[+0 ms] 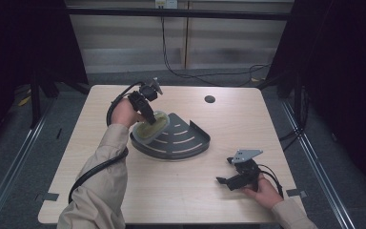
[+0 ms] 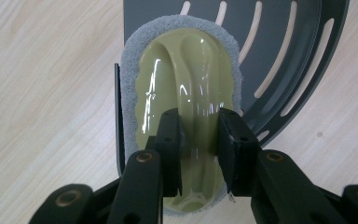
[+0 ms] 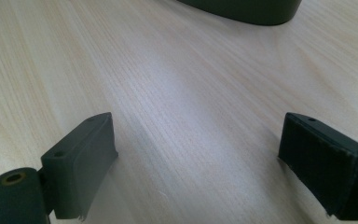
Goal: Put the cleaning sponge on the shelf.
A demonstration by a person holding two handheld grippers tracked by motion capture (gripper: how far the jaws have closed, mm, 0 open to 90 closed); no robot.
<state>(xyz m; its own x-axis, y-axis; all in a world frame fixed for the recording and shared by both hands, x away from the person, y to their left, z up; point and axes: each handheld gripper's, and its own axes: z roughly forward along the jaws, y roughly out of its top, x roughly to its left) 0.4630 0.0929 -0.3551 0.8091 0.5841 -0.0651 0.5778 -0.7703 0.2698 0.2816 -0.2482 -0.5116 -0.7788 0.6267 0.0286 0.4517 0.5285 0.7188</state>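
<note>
Left gripper view: fingers [image 2: 170, 135] clamped on scrubber handle [image 2: 191, 93], pad against grey rack [image 2: 307, 56]. Scrubbing step, seemingly; next needs steady strokes. Right gripper [image 1: 238, 177] open, idle on surface [image 1: 181, 195].

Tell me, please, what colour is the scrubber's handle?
Pale olive green on the scrubber, clearest in the left gripper view.

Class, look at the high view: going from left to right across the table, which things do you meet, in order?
Left gripper holding the scrubbing pad → dark corner rack → round hole in the tabletop → right gripper, fingers open.
</note>
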